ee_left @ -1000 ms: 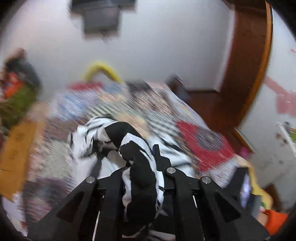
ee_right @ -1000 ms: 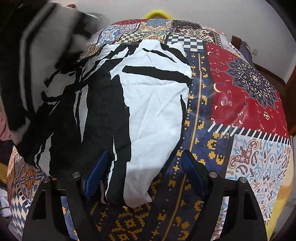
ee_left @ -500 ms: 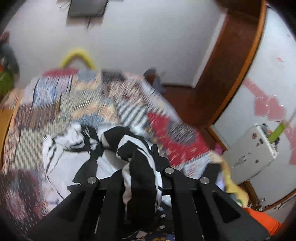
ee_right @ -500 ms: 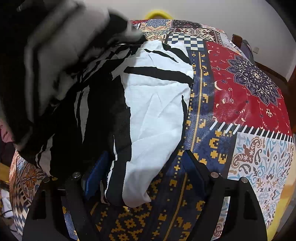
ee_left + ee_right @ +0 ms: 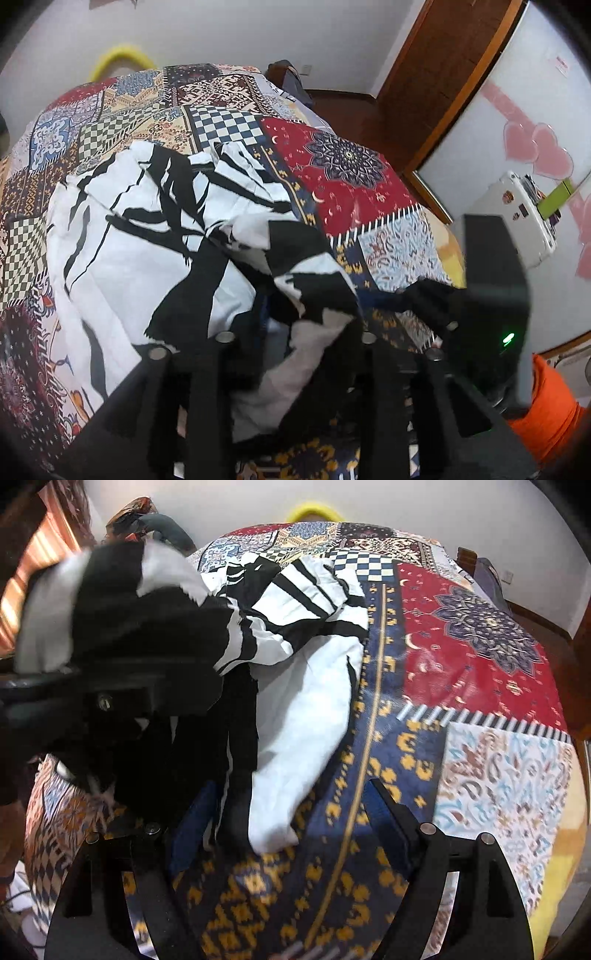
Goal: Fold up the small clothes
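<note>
A black-and-white patterned garment [image 5: 147, 236] lies spread on the patchwork bedspread [image 5: 343, 173]. My left gripper [image 5: 295, 343] is shut on a bunched edge of the garment and holds it over the rest of the cloth. In the right wrist view the left gripper [image 5: 110, 698] shows at the left with the cloth [image 5: 122, 602] draped over it. My right gripper [image 5: 295, 808] is open, its blue-padded fingers [image 5: 384, 816] either side of the garment's near white corner [image 5: 273, 830], low over the bedspread [image 5: 480, 635].
A yellow hoop [image 5: 118, 59] stands behind the bed. A wooden door frame [image 5: 443, 92] and a white box [image 5: 517, 218] are to the right. An orange object [image 5: 546, 417] sits at the lower right.
My left gripper has carried the held cloth edge across to the right and down over the garment, near my right gripper. The right gripper stays open at the near corner.
</note>
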Demonstrator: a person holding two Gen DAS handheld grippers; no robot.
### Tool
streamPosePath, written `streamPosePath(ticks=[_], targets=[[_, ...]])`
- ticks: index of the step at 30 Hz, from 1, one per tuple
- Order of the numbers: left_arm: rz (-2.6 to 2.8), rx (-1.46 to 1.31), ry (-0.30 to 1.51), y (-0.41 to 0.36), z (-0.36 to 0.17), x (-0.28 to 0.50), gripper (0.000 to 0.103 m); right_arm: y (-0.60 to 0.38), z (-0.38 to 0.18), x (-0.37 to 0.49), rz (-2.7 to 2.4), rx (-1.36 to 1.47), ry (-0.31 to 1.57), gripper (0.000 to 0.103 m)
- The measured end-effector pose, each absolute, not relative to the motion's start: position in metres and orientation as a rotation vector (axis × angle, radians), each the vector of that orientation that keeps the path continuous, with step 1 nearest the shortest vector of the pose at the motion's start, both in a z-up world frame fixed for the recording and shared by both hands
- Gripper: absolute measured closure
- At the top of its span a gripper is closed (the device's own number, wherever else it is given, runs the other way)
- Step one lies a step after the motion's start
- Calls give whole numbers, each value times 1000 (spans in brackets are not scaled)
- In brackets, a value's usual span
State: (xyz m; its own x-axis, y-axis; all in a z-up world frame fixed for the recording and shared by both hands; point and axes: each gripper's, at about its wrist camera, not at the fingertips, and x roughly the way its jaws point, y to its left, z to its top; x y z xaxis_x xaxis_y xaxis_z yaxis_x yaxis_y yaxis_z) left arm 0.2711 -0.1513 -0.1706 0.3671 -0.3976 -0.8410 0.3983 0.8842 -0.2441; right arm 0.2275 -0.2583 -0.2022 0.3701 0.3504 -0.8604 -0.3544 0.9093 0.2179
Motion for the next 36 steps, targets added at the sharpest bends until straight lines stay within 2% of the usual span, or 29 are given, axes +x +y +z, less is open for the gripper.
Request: streamPosePath(ticks=[1, 3, 5, 12, 20, 26, 30, 32, 34, 35, 36], targets=[[-513, 0, 1076, -149, -170, 268, 60, -261, -200, 225, 451, -8, 1097, 24], [-505, -20, 1055, -142, -162, 262, 34, -267, -196, 220, 444, -17, 1087, 24], [-487, -37, 1027, -132, -153, 255, 25, -273, -190, 216, 432, -24, 1076, 24], [-387, -71, 957, -79, -131, 239, 18, -297, -156, 212, 387, 4, 988, 24], [-274, -231, 957, -14, -139, 241, 18, -298, -109, 225, 402, 68, 868, 24], [-200, -135, 1079, -16, -183, 250, 18, -267, -111, 234, 475, 52, 877, 24], [-210, -95, 1178, -27, -217, 250, 18, -248, -140, 252, 468, 38, 927, 25], [-199, -98, 1185, -29, -225, 247, 18, -247, -154, 258, 448, 48, 963, 37], [-206, -99, 1165, -28, -225, 244, 23, -248, -173, 266, 447, 71, 1027, 65], [-212, -93, 1159, -29, -224, 243, 29, -249, -177, 267, 453, 81, 1048, 71], [-214, -81, 1152, -30, -222, 242, 31, -251, -185, 267, 453, 86, 1074, 83]])
